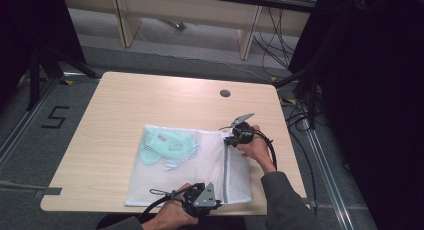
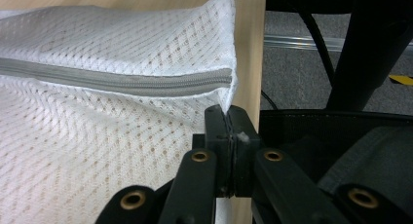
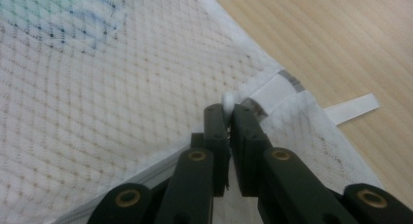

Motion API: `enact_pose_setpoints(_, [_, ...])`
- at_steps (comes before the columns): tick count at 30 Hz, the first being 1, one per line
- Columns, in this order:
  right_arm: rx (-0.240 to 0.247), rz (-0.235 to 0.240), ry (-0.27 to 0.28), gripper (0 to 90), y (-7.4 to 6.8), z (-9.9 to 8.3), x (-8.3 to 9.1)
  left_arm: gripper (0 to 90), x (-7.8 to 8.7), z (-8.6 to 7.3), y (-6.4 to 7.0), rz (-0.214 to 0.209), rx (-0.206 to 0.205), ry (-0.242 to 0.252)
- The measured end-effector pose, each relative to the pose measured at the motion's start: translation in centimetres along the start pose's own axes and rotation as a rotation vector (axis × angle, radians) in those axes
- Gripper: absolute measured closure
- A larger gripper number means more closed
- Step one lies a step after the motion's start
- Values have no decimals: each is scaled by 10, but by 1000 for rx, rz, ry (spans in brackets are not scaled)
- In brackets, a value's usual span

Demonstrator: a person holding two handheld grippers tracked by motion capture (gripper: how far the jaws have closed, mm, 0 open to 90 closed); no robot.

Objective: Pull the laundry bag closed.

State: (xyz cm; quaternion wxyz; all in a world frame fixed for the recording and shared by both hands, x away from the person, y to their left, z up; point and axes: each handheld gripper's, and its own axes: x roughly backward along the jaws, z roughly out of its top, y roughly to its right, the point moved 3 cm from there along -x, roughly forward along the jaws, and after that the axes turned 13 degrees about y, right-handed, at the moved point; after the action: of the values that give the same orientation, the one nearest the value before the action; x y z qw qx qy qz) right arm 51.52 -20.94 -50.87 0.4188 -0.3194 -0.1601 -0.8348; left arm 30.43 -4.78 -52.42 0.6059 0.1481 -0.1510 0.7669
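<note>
A white mesh laundry bag (image 1: 185, 175) lies flat on the wooden table (image 1: 125, 105), holding a pale green garment (image 1: 167, 145). A grey zipper (image 1: 226, 175) runs along the bag's right side. My left gripper (image 1: 219, 203) is at the bag's near right corner, by the table's front edge. In the left gripper view, that left gripper (image 2: 228, 124) is shut on the bag's fabric just below the zipper (image 2: 122, 80) end. My right gripper (image 1: 230, 139) is at the bag's far right corner. In the right gripper view, that right gripper (image 3: 227, 112) is shut on the white zipper pull (image 3: 227, 101).
A round cable grommet (image 1: 225, 93) sits in the table's far side. A white fabric tab (image 3: 353, 107) sticks out from the bag's corner. Cables trail over the floor to the right (image 1: 300, 115). The table's front edge runs just under the left gripper.
</note>
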Motion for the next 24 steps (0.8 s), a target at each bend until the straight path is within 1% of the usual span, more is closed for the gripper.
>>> enact_pose_setpoints(1, [-1,-2,1,863,0,0,0,889,0,0,0,2,-1,1])
enact_pose_setpoints(2, [-2,-2,1,863,1,0,0,889,0,0,0,3,10,8])
enact_pose_setpoints(3, [-6,1,2,863,1,0,0,889,0,1,0,-2,12,7])
enact_pose_setpoints(6, [8,2,9,862,2,1,-1,889,1,1,0,3,14,12])
enact_pose_setpoints(7, [-3,-5,4,862,2,0,-1,889,0,1,0,1,20,16])
enact_pose_setpoints(8, [0,-2,7,863,2,1,-1,889,0,1,0,-1,13,10])
enact_pose_setpoints(9, [-3,-13,10,862,3,1,-1,889,1,1,0,-3,10,7])
enact_pose_setpoints(10, [-23,-29,0,863,3,0,-1,889,1,1,0,-4,12,6])
enact_pose_setpoints(11, [-7,-9,14,863,4,1,-1,889,1,1,0,-1,13,11])
enact_pose_setpoints(12, [-5,-9,16,862,5,1,-1,889,1,1,0,1,11,10])
enact_pose_setpoints(14, [4,-11,1,863,6,2,0,889,1,1,0,0,13,10])
enact_pose_setpoints(15, [-18,-24,-10,862,5,3,1,889,1,1,0,1,13,10])
enact_pose_setpoints(16, [-2,-13,15,863,6,3,-2,889,1,1,0,-1,11,9])
enact_pose_setpoints(17, [0,-10,15,862,6,3,-2,889,1,1,0,-1,11,8])
enact_pose_setpoints(18, [-2,-9,6,862,6,3,-2,890,1,1,0,-1,12,9])
enact_pose_setpoints(19, [-12,-26,-16,863,6,3,-1,890,1,1,0,-1,10,8])
enact_pose_setpoints(20, [-3,-43,2,863,7,3,-5,890,1,1,0,-4,11,5])
enact_pose_setpoints(21, [35,-23,17,863,10,4,-6,890,1,1,0,-3,10,6])
enact_pose_setpoints(23, [7,-26,9,862,8,5,-4,890,1,1,0,-2,14,9])
enact_pose_setpoints(24, [8,-26,12,863,8,5,-5,890,1,1,0,-1,13,8])
